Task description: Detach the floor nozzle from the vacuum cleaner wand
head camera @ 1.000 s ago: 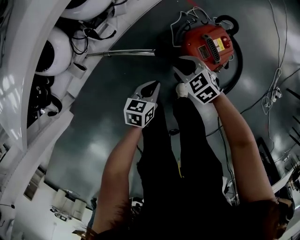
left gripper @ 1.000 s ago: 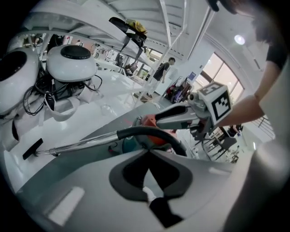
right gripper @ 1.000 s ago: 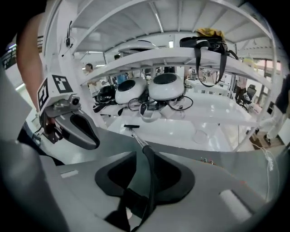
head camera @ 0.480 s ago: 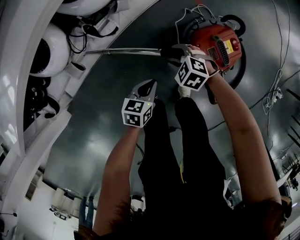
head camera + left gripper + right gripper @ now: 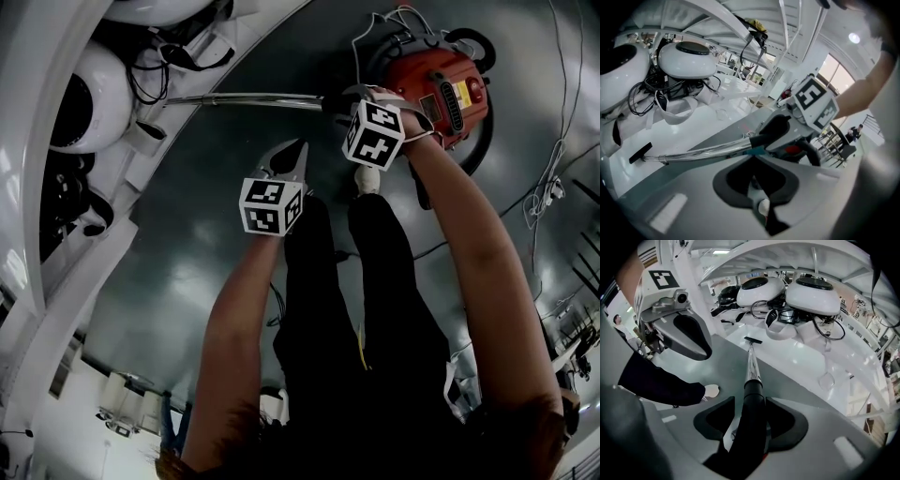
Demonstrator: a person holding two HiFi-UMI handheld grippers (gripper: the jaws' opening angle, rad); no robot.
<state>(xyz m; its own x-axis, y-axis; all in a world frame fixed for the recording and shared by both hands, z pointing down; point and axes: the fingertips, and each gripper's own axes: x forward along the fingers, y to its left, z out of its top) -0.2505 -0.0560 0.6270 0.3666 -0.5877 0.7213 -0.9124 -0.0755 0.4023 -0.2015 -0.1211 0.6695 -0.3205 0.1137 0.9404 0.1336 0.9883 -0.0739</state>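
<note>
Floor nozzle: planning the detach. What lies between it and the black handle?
The shiny wand tube, running from black handle to floor nozzle; right gripper view shows it.

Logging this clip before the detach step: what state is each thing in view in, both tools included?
left tool: shut, empty.
right tool: open, jaws just opened wide then eased in slightly, astride the black handle, not clamped.
wand: stretched low over the floor.
floor nozzle: on the wand's far end, not yet detached.
vacuum cleaner: upright on the floor, hose attached.
</note>
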